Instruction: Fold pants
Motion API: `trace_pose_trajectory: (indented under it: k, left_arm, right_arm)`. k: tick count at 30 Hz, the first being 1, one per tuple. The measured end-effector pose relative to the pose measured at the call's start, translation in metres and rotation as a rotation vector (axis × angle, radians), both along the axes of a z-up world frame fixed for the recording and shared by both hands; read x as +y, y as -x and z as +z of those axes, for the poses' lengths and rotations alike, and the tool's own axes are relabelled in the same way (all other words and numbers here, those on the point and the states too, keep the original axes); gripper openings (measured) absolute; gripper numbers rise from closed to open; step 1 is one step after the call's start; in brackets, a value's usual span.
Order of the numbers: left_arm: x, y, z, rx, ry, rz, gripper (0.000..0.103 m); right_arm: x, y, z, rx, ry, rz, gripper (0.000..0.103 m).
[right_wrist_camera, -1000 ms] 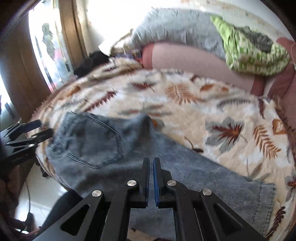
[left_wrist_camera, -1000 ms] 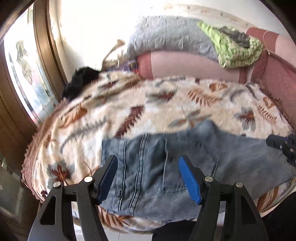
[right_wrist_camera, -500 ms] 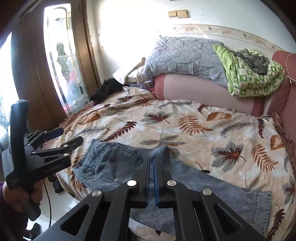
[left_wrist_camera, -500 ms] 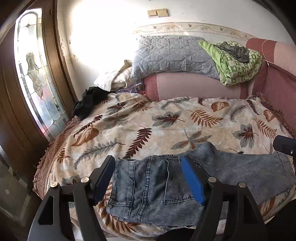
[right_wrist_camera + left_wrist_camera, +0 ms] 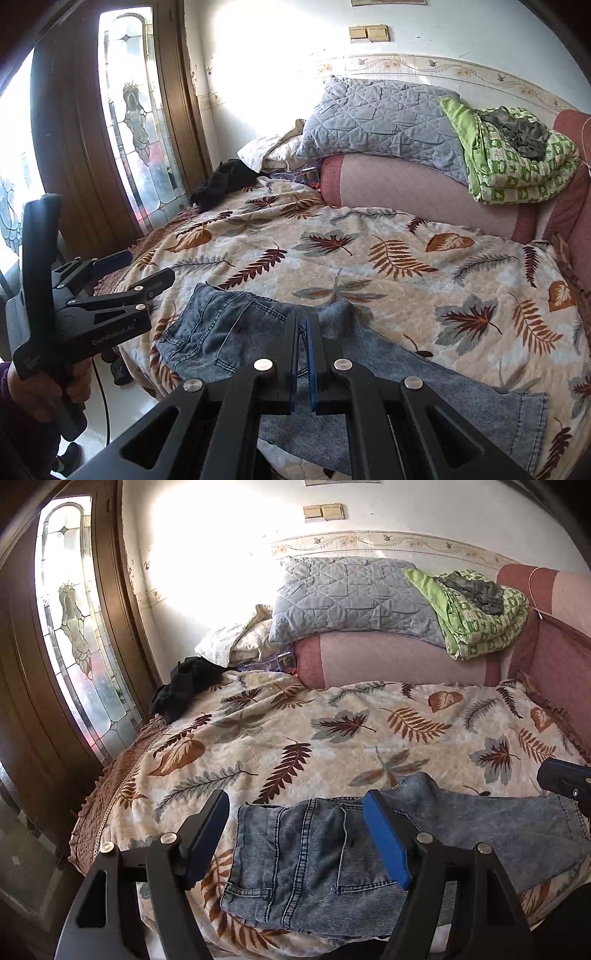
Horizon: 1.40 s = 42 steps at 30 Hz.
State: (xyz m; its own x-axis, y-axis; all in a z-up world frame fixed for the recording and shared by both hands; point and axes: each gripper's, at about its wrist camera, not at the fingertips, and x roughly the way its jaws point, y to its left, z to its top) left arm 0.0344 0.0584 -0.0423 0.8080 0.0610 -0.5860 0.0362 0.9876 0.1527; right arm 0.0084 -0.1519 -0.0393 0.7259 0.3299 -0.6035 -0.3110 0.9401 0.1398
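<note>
Blue jeans (image 5: 306,856) lie flat on the leaf-patterned quilt (image 5: 332,738) near the bed's front edge, waist to the left and leg stretching right. My left gripper (image 5: 295,805) hovers above the waist end, open, with nothing touching its blue pads. In the right wrist view the jeans (image 5: 229,332) sit just below my right gripper (image 5: 303,321), which is shut with nothing between its fingers. The left gripper (image 5: 146,266) shows there at the left, held by a hand. The right gripper's tip (image 5: 561,779) pokes in at the right edge of the left wrist view.
A grey quilted pillow (image 5: 351,594) and a folded green blanket (image 5: 476,616) rest on the pink bolster (image 5: 399,657) at the back. A black garment (image 5: 184,686) lies at the bed's far left corner. A wooden door with patterned glass (image 5: 74,627) stands left.
Both grippers have risen and drawn back from the jeans, so more of the bed and wall shows. The left jaws stand slightly wider. The jeans have stayed put.
</note>
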Motion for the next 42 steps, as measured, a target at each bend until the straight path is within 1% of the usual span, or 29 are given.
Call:
trace_pose_trajectory:
  k: [17, 20, 22, 24, 25, 27, 29, 31, 34, 36, 38, 39, 40, 41, 42]
  left_arm:
    - [-0.007, 0.001, 0.001, -0.001, -0.001, -0.001, 0.076]
    - [-0.019, -0.001, -0.006, 0.04, -0.013, -0.039, 0.076]
    - [-0.038, -0.002, -0.019, 0.096, -0.039, -0.103, 0.077]
    - [-0.063, -0.006, -0.038, 0.19, -0.071, -0.182, 0.078]
    - [-0.081, -0.007, -0.054, 0.259, -0.085, -0.242, 0.078]
    - [-0.113, -0.008, -0.078, 0.364, -0.116, -0.332, 0.078]
    - [-0.142, -0.006, -0.093, 0.422, -0.132, -0.403, 0.078]
    - [-0.166, -0.005, -0.099, 0.448, -0.136, -0.452, 0.078]
    - [-0.201, -0.01, -0.101, 0.458, -0.152, -0.508, 0.078]
    - [-0.223, -0.017, -0.1, 0.453, -0.159, -0.549, 0.078]
    - [-0.243, -0.025, -0.099, 0.448, -0.179, -0.584, 0.078]
    - [-0.256, -0.03, -0.099, 0.444, -0.191, -0.607, 0.078]
    - [-0.271, -0.035, -0.099, 0.44, -0.198, -0.643, 0.078]
    - [-0.283, -0.039, -0.099, 0.44, -0.203, -0.671, 0.078]
    - [-0.3, -0.045, -0.099, 0.44, -0.206, -0.706, 0.078]
  right_arm:
    - [-0.007, -0.001, -0.002, 0.001, -0.005, -0.014, 0.006]
    - [-0.015, 0.001, -0.002, 0.0, -0.007, -0.028, 0.006]
    - [-0.024, 0.002, -0.004, 0.005, -0.013, -0.05, 0.006]
    - [-0.044, 0.003, -0.013, 0.039, -0.018, -0.092, 0.006]
    - [-0.053, 0.003, -0.017, 0.055, -0.021, -0.111, 0.006]
    - [-0.083, 0.006, -0.034, 0.115, -0.046, -0.168, 0.006]
    - [-0.122, 0.015, -0.053, 0.173, -0.051, -0.261, 0.006]
    - [-0.159, 0.026, -0.069, 0.218, -0.051, -0.357, 0.006]
    - [-0.226, 0.052, -0.094, 0.291, -0.106, -0.518, 0.006]
    - [-0.258, 0.067, -0.105, 0.314, -0.149, -0.589, 0.006]
    - [-0.287, 0.084, -0.115, 0.327, -0.219, -0.648, 0.012]
    - [-0.299, 0.092, -0.119, 0.33, -0.268, -0.672, 0.029]
    - [-0.306, 0.098, -0.122, 0.328, -0.303, -0.687, 0.052]
    - [-0.312, 0.106, -0.125, 0.316, -0.349, -0.71, 0.061]
    - [-0.317, 0.115, -0.127, 0.288, -0.393, -0.734, 0.065]
